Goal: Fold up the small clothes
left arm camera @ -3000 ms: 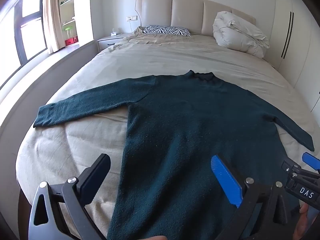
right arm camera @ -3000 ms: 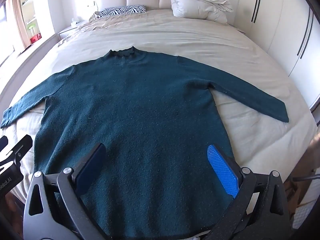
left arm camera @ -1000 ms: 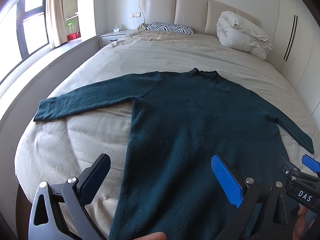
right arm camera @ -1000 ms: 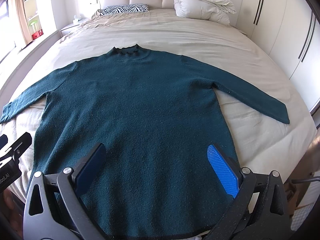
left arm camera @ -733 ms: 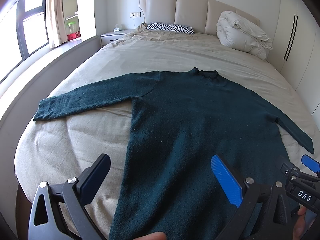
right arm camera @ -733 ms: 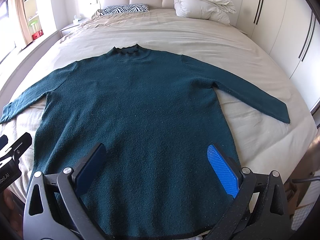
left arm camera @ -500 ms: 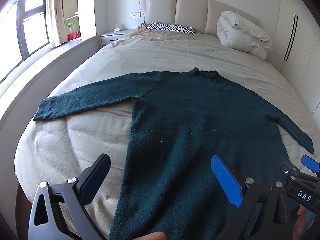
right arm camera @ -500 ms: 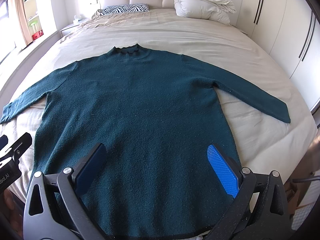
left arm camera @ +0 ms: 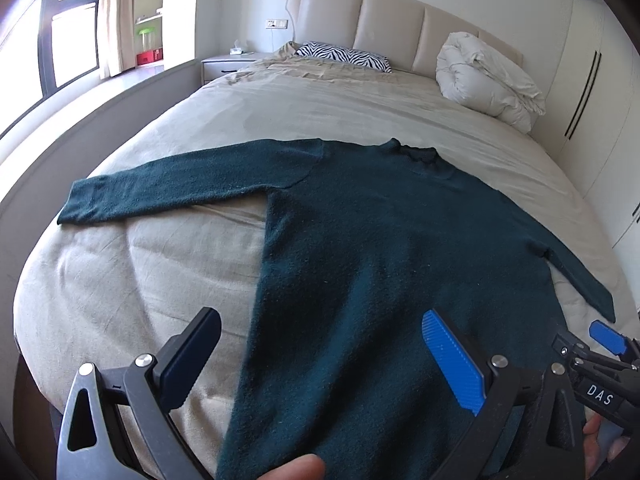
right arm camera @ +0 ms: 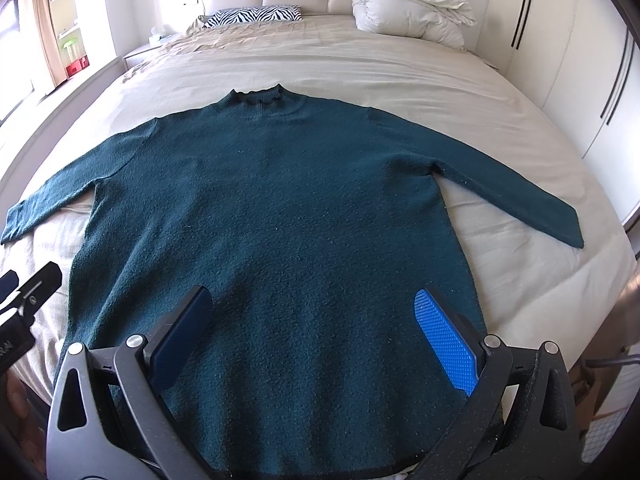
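Note:
A dark teal long-sleeved sweater [right arm camera: 272, 208] lies flat on the beige bed, collar toward the headboard, both sleeves spread outward. It also shows in the left wrist view [left arm camera: 380, 248]. My left gripper [left arm camera: 320, 344] is open and empty above the sweater's lower left side, near the bed's foot. My right gripper [right arm camera: 312, 320] is open and empty above the lower middle of the sweater, just over the hem. The right gripper's tip [left arm camera: 600, 356] shows at the left view's right edge.
A zebra-print pillow [right arm camera: 252, 14] and a rolled white duvet [right arm camera: 408, 4] lie at the headboard. A nightstand [left arm camera: 228, 64] and window are to the left, white wardrobes [right arm camera: 580, 60] to the right. The bed sheet [left arm camera: 132, 280] is bare around the sweater.
Nothing has visibly moved in the last second; over three seconds both grippers shifted slightly, the sweater unmoved.

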{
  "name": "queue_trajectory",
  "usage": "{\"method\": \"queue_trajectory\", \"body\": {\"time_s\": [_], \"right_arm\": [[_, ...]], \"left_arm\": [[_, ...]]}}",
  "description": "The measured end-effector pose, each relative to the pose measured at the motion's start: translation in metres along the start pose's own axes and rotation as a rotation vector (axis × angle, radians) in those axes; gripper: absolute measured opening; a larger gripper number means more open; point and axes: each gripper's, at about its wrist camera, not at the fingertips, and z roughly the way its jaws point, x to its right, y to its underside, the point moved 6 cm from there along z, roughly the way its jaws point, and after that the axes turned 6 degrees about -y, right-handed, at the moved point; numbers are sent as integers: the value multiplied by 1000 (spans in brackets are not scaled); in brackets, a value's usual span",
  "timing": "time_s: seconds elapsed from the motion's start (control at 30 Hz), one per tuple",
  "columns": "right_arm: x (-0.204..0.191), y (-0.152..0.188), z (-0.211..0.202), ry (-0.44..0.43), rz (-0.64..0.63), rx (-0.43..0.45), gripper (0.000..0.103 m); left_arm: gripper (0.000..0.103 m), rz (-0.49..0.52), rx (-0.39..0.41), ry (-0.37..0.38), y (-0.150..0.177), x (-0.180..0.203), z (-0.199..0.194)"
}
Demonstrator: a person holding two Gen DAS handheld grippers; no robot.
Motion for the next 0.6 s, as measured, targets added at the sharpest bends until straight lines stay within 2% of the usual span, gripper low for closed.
{"method": "queue_trajectory", "body": {"time_s": [0.1,0.27,0.43,0.47,0.53,0.57,0.6], "right_arm": [[-3,-4,6,-10,-11,-8,103],[-14,-21,8,-60,-23,1,103],[-35,-49,0,-161,-20,42,103],[-41,-56,-1,-180,-21,49,103],[-54,-67,-4,-208,-28,64,103],[-60,-72,-4,-224,-32,69,103],[-67,-77,-3,-249,-31,72,103]], "left_arm": [[103,-54,-7,14,-7,-23,6],[103,-257,14,38,-37,-93,18],[103,-520,61,156,-67,-178,41],[103,-562,61,166,-70,-194,47],[103,-635,31,130,-71,-222,58],[103,-692,9,147,-69,-235,65],[103,-816,4,208,-66,-256,76]]}}
